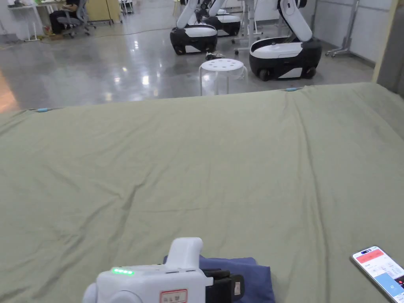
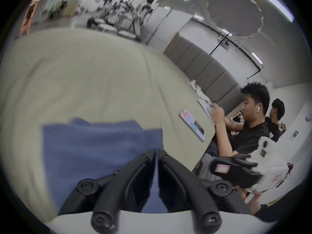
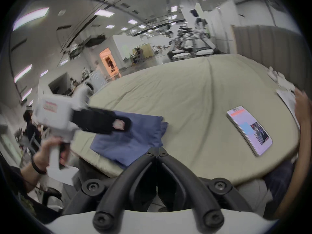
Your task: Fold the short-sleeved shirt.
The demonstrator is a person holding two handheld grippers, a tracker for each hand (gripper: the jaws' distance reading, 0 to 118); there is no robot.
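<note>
Head view, the bed cover: a wide olive-green cover [image 1: 221, 165] takes most of the frame, with soft wrinkles; a shiny floor with white and black machines is in the upper part.
Shirt: the blue shirt [image 1: 244, 272] lies at the lower centre of the head view, near the front edge of the cover. It is already a small folded packet, with a layered edge on its right side in the right gripper view [image 3: 135, 136].
Long axis: the packet looks a little longer from left to right across the frame than from front to back, but the difference is small and I cannot be sure.
Left gripper: the left gripper [image 2: 157, 150] has its two jaws closed together, tips meeting. The shirt [image 2: 94, 146] spreads behind and to the left of the tips. I cannot tell if cloth is between them.
Right gripper: the right gripper [image 3: 157, 150] also has narrow, closed jaws with nothing between them. It is off the front edge of the cover, and the shirt lies up and left of its tips.
Nearer one: in the right gripper view the left gripper [image 3: 118, 124] hangs directly over the packet, so I judge that it is the nearer one.
Progress: the fold seems nearly finished; only a last press or a release may remain.
Phone: a phone [image 1: 380, 272] lies at the lower right, well apart from the shirt.
</note>
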